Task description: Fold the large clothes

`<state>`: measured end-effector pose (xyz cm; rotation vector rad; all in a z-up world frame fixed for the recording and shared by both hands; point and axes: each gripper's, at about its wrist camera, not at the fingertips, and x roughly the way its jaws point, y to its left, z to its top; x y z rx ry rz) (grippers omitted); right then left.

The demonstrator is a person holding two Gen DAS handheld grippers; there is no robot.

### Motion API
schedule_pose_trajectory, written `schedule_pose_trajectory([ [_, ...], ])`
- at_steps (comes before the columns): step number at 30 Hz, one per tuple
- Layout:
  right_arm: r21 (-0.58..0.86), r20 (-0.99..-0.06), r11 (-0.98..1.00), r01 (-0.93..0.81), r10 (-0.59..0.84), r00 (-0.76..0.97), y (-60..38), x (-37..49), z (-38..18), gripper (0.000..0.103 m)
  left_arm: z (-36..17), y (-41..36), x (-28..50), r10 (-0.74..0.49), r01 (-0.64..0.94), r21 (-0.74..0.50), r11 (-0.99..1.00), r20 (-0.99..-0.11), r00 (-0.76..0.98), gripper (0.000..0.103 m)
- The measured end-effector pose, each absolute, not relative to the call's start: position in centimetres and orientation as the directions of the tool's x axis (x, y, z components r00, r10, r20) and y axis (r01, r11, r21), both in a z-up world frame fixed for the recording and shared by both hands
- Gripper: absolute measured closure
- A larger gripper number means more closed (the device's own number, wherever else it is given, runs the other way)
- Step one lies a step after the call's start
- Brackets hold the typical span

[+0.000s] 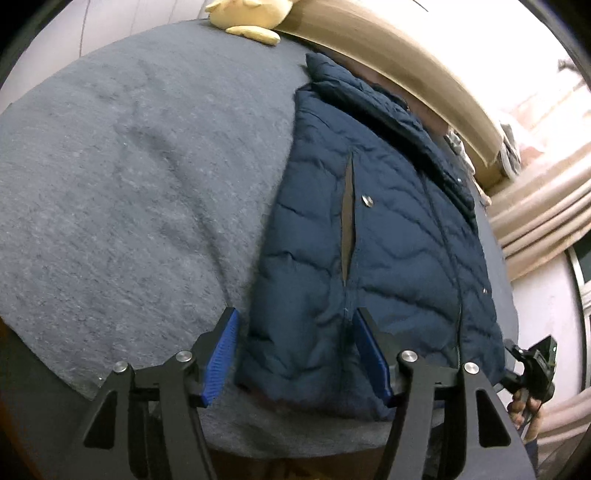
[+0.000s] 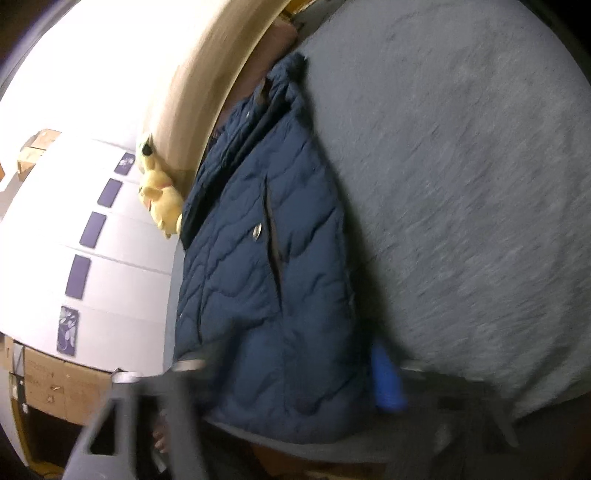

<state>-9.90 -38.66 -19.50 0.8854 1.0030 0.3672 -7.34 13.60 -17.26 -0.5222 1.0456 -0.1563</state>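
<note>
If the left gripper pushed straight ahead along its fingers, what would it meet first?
Most likely the navy quilted jacket: its hem already lies between the open left gripper fingers, on the grey blanket. Depth is uncertain.

The left wrist camera looks steeply down along its own fingers from the near edge of a bed, close over the navy quilted jacket (image 1: 369, 236); the grey blanket (image 1: 129, 177) fills nine o'clock, the headboard (image 1: 406, 62) sits at one o'clock. The right wrist camera, rolled and motion-blurred, views the same jacket (image 2: 266, 258) from similarly close, with the blanket (image 2: 461, 184) at three o'clock. Both share the jacket, blanket, headboard and a yellow plush toy (image 1: 247, 14).
</note>
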Motion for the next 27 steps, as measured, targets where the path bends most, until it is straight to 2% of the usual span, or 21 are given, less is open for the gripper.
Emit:
schedule_pose_trajectory([
  [1,0.776,-0.582,0.62,0.116,0.634,0.51,-38.4,-9.9,-19.5,0.08,-17.3,13.5,-7.3,-0.356,-0.115,-0.467,0.877,-0.792,0.496,0.074],
  [2,0.757,-0.606,0.642,0.117,0.624,0.493,-37.9,-9.8,-19.7,0.082,-17.5,13.5,-7.0,-0.368,-0.105,-0.47,0.877,-0.795,0.482,0.083],
  [4,0.751,-0.612,0.651,0.111,0.623,0.487,-37.8,-9.9,-19.7,0.087,-17.4,13.6,-6.9,-0.383,-0.097,-0.482,0.871,-0.788,0.482,0.089],
  [14,0.723,-0.633,0.685,0.083,0.61,0.477,-36.8,-11.0,-18.7,0.091,-16.2,14.2,-7.8,-0.382,-0.083,-0.483,0.872,-0.776,0.502,0.09],
  [21,0.753,-0.607,0.651,0.092,0.635,0.477,-37.9,-11.2,-19.4,0.09,-16.6,14.7,-7.4,-0.402,-0.095,-0.505,0.858,-0.774,0.49,0.09],
  [25,0.791,-0.566,0.604,0.097,0.662,0.491,-38.6,-10.8,-19.7,0.084,-16.6,14.7,-6.4,-0.415,-0.092,-0.52,0.849,-0.764,0.494,0.088],
  [27,0.79,-0.566,0.604,0.101,0.657,0.498,-38.9,-10.9,-20.0,0.08,-16.6,15.0,-6.5,-0.411,-0.101,-0.524,0.846,-0.761,0.503,0.083],
])
